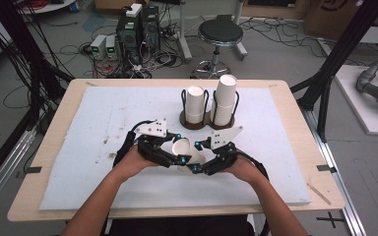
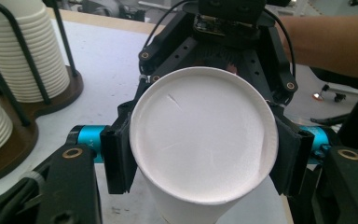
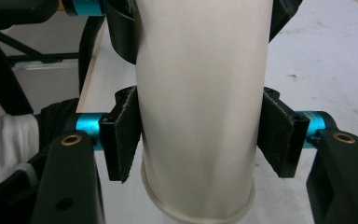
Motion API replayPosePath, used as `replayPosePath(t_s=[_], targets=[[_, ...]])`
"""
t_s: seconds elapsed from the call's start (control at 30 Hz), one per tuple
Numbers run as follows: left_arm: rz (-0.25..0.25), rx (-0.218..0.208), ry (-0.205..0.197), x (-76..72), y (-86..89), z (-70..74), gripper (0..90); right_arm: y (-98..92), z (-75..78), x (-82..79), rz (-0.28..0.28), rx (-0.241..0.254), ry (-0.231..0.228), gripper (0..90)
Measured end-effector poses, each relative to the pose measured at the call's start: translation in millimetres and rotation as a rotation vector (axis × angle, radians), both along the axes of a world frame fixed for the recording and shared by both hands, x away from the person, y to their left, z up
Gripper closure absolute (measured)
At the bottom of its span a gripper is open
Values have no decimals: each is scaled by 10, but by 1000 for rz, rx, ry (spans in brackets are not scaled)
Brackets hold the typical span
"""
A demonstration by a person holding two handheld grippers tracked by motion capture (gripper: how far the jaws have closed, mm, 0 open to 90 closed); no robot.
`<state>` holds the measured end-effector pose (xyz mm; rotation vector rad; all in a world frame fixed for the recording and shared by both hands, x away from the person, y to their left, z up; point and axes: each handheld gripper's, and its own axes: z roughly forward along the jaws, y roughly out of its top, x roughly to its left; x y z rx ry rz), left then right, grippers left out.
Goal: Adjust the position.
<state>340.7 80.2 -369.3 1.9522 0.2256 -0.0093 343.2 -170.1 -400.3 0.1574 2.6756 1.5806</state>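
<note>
A white paper cup (image 1: 187, 151) is held tipped over just above the white board, between both hands. My left gripper (image 1: 179, 148) is shut on it near its closed base, which faces the camera in the left gripper view (image 2: 200, 135), with a black pad pressed on each side. My right gripper (image 1: 196, 157) is shut on the same cup nearer its rolled rim. In the right gripper view the pads (image 3: 126, 135) press on the cup's wall (image 3: 200, 84). Beyond the cup in the left gripper view is the right gripper's body (image 2: 223, 46).
A dark wooden holder (image 1: 206, 125) with wire loops stands behind the hands, with two stacks of white cups (image 1: 195, 103) (image 1: 225, 98). The stacks appear at the left in the left gripper view (image 2: 23, 60). A white board (image 1: 93, 147) covers the wooden table. A stool and cables lie beyond.
</note>
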Motion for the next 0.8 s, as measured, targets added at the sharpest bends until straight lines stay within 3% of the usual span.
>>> replayPosePath(t_s=[0.07,0.13,0.3,0.43,0.5,0.53,0.6,0.7,0.8], targets=[[-4,-5,0,2,0,-4,362,-6,-14,-16,-2,8,7,315],[4,-13,-4,14,12,-2,363,3,-14,-44,-43,40,19,141],[16,-94,7,25,59,18,365,-7,0,-93,-91,108,-16,152],[7,-143,12,16,67,38,366,-18,-39,-63,-114,116,1,153],[16,-142,8,25,82,41,366,-48,-35,-41,-102,139,7,226],[13,-149,16,32,86,39,366,-63,-24,-39,-70,146,10,330],[12,-153,22,33,96,35,366,-73,-8,-44,-59,146,-9,338],[17,-144,28,22,81,25,363,-85,-8,-39,-43,135,-3,366],[37,-95,39,0,62,16,273,-101,3,-36,-45,113,-15,373]])
